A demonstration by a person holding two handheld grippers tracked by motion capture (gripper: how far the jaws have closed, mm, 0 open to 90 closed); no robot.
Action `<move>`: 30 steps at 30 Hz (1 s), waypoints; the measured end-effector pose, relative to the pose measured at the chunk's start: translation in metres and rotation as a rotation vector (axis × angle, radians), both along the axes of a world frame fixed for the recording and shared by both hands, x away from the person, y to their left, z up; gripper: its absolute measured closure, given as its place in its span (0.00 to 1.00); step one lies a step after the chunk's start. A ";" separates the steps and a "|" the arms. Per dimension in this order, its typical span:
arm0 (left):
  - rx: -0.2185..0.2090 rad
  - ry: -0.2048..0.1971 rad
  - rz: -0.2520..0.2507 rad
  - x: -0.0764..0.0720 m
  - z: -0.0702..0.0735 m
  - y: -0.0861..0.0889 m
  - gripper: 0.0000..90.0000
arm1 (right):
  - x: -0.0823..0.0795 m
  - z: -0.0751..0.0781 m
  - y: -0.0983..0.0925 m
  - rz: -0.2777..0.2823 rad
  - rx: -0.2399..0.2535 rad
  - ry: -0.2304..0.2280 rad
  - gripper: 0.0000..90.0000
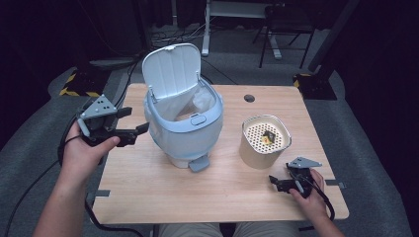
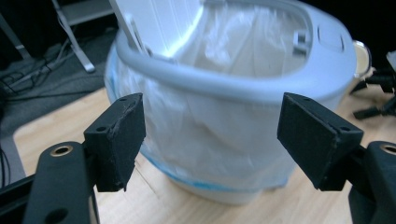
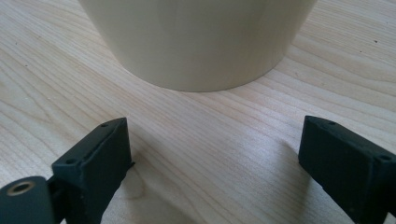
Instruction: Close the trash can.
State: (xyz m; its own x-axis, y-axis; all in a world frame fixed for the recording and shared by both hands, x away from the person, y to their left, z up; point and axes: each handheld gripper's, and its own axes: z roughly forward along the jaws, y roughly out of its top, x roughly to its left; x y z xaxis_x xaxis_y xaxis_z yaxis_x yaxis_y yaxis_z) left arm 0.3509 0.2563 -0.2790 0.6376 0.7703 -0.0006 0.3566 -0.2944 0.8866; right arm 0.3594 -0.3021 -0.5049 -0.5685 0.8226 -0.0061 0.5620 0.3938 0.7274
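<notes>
While both grippers [image 1: 129, 127] [image 1: 277, 181] gape empty, the bin [image 1: 184, 123] holds a bag [image 1: 190, 101] (white)

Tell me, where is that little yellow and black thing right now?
In the high view, the yellow and black thing lies inside the beige container, right of the open bin.

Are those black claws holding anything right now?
No, nothing is held. The left gripper is open in front of the bin, not touching it. The right gripper is open above the table, short of the cream pot.
</notes>
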 end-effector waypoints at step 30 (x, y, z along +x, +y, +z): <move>-0.002 -0.050 0.048 0.081 0.047 -0.011 0.35 | 0.000 0.000 0.000 0.003 0.000 0.000 0.10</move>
